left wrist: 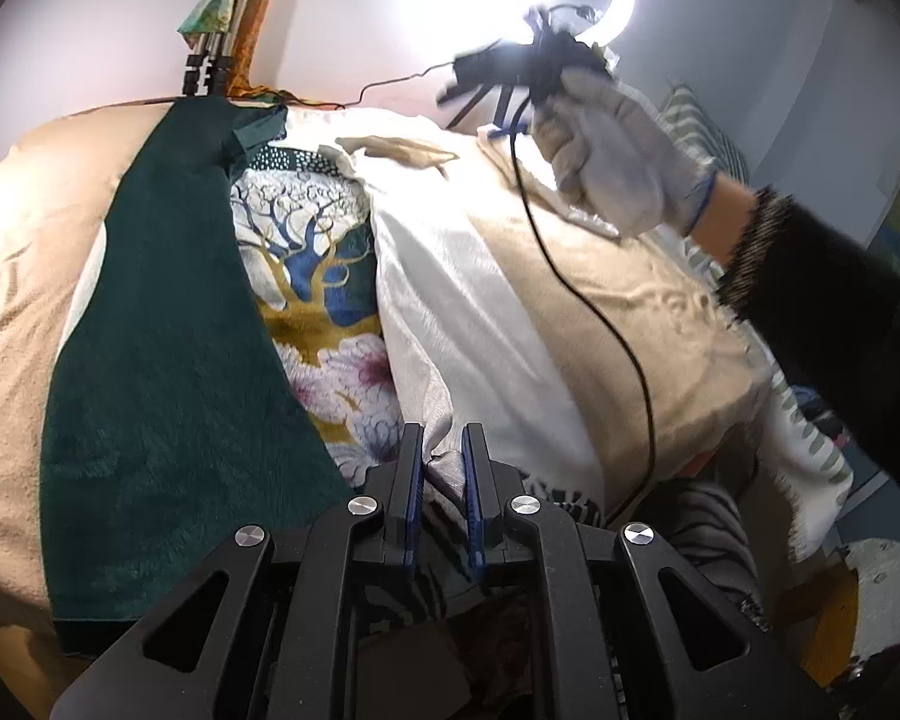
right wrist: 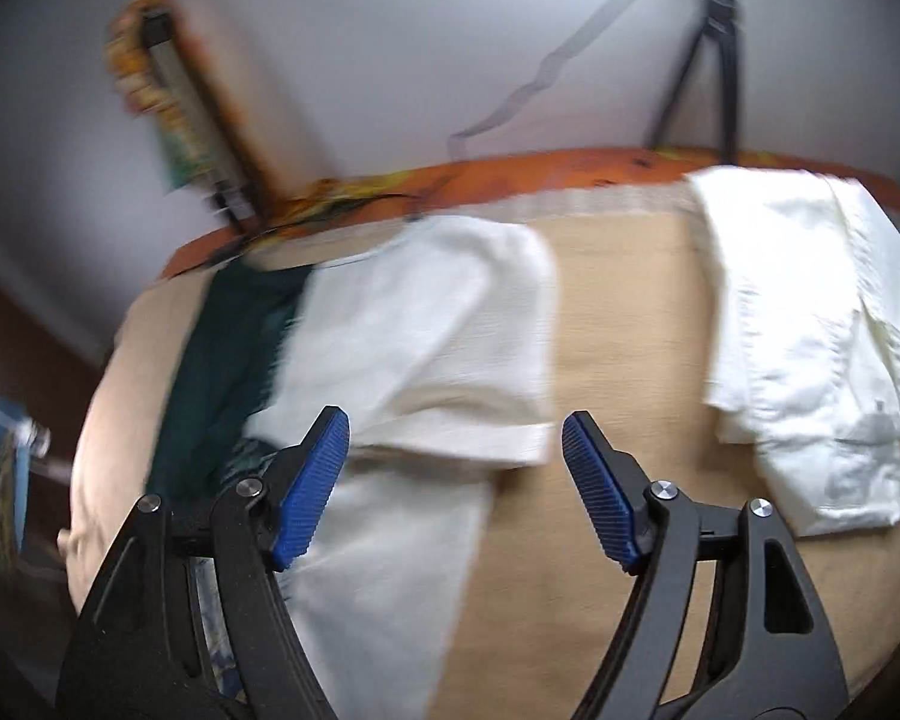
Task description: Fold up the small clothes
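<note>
Our left gripper (left wrist: 444, 456) pinches the near hem of the white garment (left wrist: 450, 300), which lies draped lengthwise over the beige-covered table (left wrist: 600, 276). Our right gripper (right wrist: 456, 480) hovers above it with fingers spread wide, holding nothing. The cloth looks light, soft and limp, so it will sag and drag; we should take it at corners or hems. A green towel (left wrist: 168, 330) and a floral printed cloth (left wrist: 324, 276) lie beside it on the left, seemingly tucked partly beneath, though blur hides the overlap. A folded cream garment (right wrist: 810, 348) sits well apart, and the black cable (left wrist: 594, 312) trails across the table.
</note>
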`<state>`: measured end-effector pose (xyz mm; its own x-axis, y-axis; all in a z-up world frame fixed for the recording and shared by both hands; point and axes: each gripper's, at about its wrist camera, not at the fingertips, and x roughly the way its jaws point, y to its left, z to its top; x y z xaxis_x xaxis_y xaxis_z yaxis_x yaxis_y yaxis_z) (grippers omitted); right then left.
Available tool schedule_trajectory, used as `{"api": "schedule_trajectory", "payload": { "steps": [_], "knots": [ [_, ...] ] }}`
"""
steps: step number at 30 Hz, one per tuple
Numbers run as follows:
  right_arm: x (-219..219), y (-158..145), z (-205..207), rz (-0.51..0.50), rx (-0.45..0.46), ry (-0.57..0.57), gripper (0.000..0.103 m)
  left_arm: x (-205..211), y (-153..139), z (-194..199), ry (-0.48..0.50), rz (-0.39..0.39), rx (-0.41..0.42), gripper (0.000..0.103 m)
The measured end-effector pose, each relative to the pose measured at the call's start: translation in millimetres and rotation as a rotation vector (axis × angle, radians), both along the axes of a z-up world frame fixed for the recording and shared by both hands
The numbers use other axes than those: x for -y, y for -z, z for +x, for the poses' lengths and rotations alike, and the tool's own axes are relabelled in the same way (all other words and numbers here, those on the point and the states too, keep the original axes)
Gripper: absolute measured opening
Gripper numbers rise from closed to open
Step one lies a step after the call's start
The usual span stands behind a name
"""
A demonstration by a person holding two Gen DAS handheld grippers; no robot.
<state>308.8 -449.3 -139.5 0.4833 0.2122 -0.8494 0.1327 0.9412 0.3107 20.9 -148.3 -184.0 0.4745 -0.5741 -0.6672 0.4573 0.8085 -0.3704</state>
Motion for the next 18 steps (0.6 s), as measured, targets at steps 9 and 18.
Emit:
{"api": "schedule_trajectory", "payload": {
  "steps": [9, 18],
  "knots": [
    [-2.8, 47.1, 30.5, 0.105, -0.113, -0.020, 0.024, 4.1, 7.0, 2.2, 0.030, 0.000, -0.017, 0.011],
    [-47.3, -17.8, 75.7, 0.053, -0.023, -0.078, 0.006, -0.6, 17.8, 4.7, 0.038, -0.037, -0.075, 0.011]
  ]
}}
